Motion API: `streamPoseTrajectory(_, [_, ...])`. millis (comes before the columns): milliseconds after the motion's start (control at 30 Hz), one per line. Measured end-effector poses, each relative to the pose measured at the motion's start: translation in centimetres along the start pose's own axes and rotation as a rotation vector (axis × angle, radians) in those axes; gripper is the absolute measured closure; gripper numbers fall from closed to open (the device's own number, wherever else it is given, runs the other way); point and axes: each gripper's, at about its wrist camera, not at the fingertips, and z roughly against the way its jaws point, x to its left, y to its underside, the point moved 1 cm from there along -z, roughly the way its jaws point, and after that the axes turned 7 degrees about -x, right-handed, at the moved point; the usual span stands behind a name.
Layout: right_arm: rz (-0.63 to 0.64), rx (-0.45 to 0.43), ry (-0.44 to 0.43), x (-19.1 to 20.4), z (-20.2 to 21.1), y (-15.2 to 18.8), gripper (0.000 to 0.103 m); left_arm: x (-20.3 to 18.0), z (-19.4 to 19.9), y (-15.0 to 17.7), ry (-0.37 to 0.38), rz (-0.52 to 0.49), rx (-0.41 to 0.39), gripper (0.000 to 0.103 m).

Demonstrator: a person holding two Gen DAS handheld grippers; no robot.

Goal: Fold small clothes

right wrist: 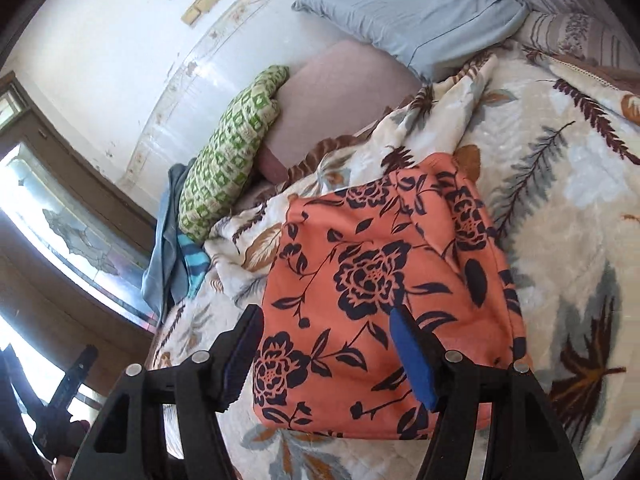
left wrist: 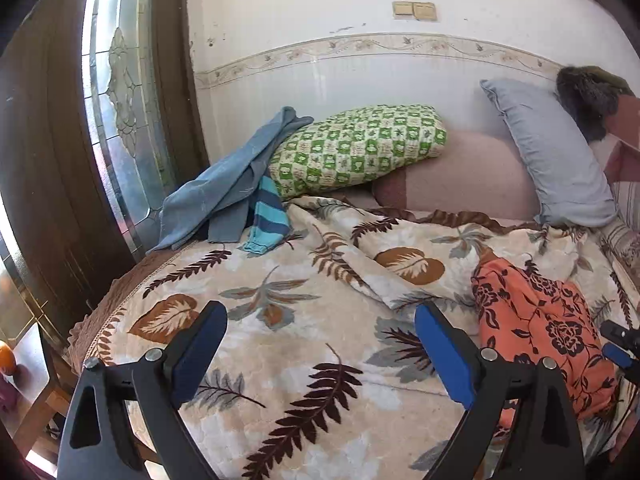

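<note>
An orange garment with dark flower print (right wrist: 372,280) lies folded flat on the leaf-patterned bedspread (right wrist: 560,200); it also shows at the right of the left wrist view (left wrist: 540,332). My right gripper (right wrist: 324,344) is open just above its near edge, empty. My left gripper (left wrist: 320,332) is open and empty over bare bedspread (left wrist: 280,360), left of the garment. A blue garment (left wrist: 224,188) and a striped turquoise piece (left wrist: 268,216) lie at the far left of the bed.
A green checked pillow (left wrist: 356,144), a pink cushion (left wrist: 472,172) and a grey-blue pillow (left wrist: 556,156) lean on the wall. A wooden door with glass (left wrist: 120,120) stands left. The bed edge drops off at the left, with a chair (left wrist: 36,392) below.
</note>
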Motion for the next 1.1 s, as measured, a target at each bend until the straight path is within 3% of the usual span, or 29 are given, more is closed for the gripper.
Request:
streamPoseTrajectory(167, [-0.125, -0.022, -0.003, -3.6, 1.1, -1.5, 0.034, -5.3, -1.1, 1.0, 0.119, -0.07, 0.065, 0.008])
streamPoseTrajectory(333, [-0.188, -0.018, 0.02, -6.8, 1.3, -2.5, 0.034, -11.3, -3.5, 3.5, 0.252, -0.142, 0.217, 0.008])
streamPoseTrajectory(500, [-0.267, 0.013, 0.013, -9.9, 0.7, -3.1, 0.034, -15.5, -6.5, 5.6, 0.332, -0.181, 0.33, 0.008])
streamPoseTrajectory(567, [-0.275, 0.028, 0.017, -10.6, 0.1, -3.3, 0.034, -16.0, -8.0, 6.0, 0.345, -0.162, 0.377, 0.008])
streamPoseTrajectory(733, [-0.304, 0.084, 0.008, -11.6, -2.0, -3.4, 0.034, -15.7, -10.9, 6.0, 0.459, -0.031, 0.449, 0.008])
streamPoseTrajectory(800, [-0.295, 0.097, 0.008, -11.5, -2.7, -3.3, 0.034, -16.2, -11.2, 6.4, 0.451, -0.028, 0.458, 0.008])
streamPoseTrajectory(967, [-0.221, 0.142, 0.007, -9.9, -4.2, -2.7, 0.034, -18.5, -12.1, 8.3, 0.393, -0.129, 0.486, 0.005])
streamPoseTrajectory(1100, [-0.186, 0.18, 0.006, -9.4, -4.8, -2.0, 0.034, -17.9, -12.6, 9.1, 0.356, -0.017, 0.512, 0.0])
